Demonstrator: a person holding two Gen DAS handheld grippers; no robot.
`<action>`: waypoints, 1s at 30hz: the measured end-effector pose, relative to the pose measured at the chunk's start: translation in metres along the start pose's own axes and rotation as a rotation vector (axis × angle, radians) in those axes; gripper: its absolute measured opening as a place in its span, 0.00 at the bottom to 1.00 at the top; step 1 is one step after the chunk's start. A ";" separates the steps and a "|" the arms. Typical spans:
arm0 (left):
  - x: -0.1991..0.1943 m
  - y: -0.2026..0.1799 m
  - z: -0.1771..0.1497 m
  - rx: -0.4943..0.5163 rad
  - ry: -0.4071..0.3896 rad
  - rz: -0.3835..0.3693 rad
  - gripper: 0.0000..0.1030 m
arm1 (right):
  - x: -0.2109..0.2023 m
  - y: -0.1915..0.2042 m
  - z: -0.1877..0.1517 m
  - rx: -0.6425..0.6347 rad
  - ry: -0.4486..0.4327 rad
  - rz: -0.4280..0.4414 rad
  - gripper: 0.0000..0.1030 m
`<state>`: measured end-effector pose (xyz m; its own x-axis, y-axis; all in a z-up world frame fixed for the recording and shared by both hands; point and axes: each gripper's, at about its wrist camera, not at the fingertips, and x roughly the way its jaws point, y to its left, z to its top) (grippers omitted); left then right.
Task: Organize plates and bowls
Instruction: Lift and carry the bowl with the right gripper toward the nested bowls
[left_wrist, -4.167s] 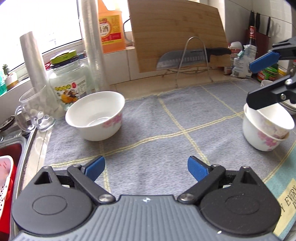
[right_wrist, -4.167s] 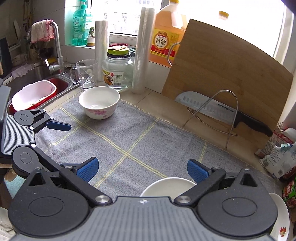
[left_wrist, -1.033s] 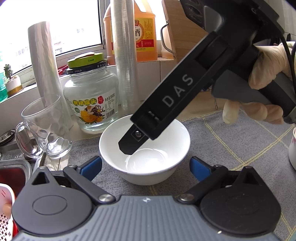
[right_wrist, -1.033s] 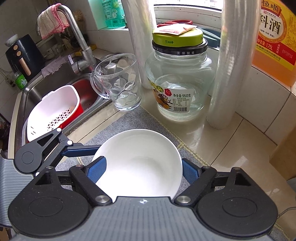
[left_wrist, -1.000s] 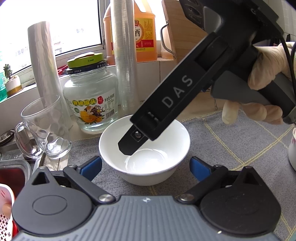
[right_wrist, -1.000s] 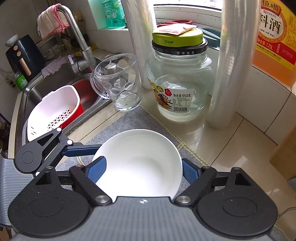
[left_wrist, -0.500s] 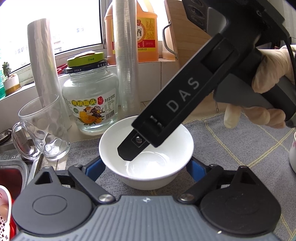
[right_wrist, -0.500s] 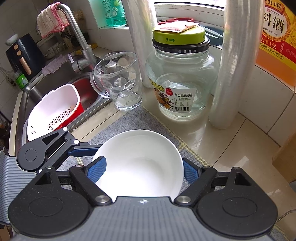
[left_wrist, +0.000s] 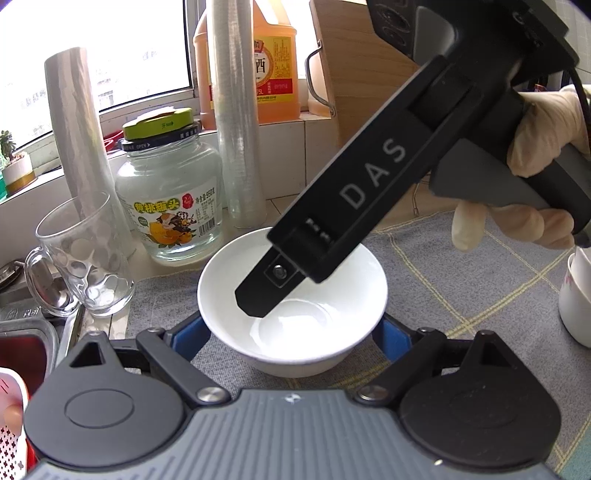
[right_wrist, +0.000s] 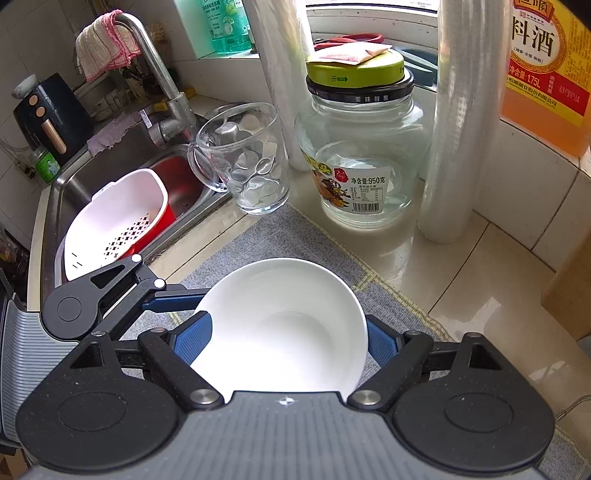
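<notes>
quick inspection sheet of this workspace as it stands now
surface: grey mat on tiled counter
job's things: white bowl upright on mat; stacked bowls at right edge
clutter: glass mug, jar, two film rolls, oil jug, cutting board
grippers: left gripper and right gripper both straddle the bowl, jaws beside its wall; contact unclear
cables: black cable behind right hand
surroundings: sink with colander, tap, window

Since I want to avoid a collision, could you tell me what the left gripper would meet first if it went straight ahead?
The white bowl between the left gripper's fingers, probably; beyond it stands the glass jar.
</notes>
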<state>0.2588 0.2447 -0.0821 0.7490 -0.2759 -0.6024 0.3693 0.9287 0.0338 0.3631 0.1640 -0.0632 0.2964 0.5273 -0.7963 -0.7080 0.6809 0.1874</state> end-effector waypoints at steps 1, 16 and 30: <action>-0.003 -0.003 0.001 0.005 0.004 -0.003 0.90 | -0.004 0.000 -0.002 0.006 -0.001 0.004 0.88; -0.046 -0.041 0.005 0.063 0.037 -0.062 0.90 | -0.060 0.020 -0.042 0.065 -0.039 0.036 0.92; -0.081 -0.081 0.007 0.107 0.042 -0.107 0.90 | -0.112 0.031 -0.087 0.101 -0.081 0.039 0.92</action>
<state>0.1723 0.1904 -0.0301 0.6793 -0.3592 -0.6399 0.5038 0.8623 0.0509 0.2526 0.0823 -0.0184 0.3235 0.5907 -0.7392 -0.6532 0.7047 0.2772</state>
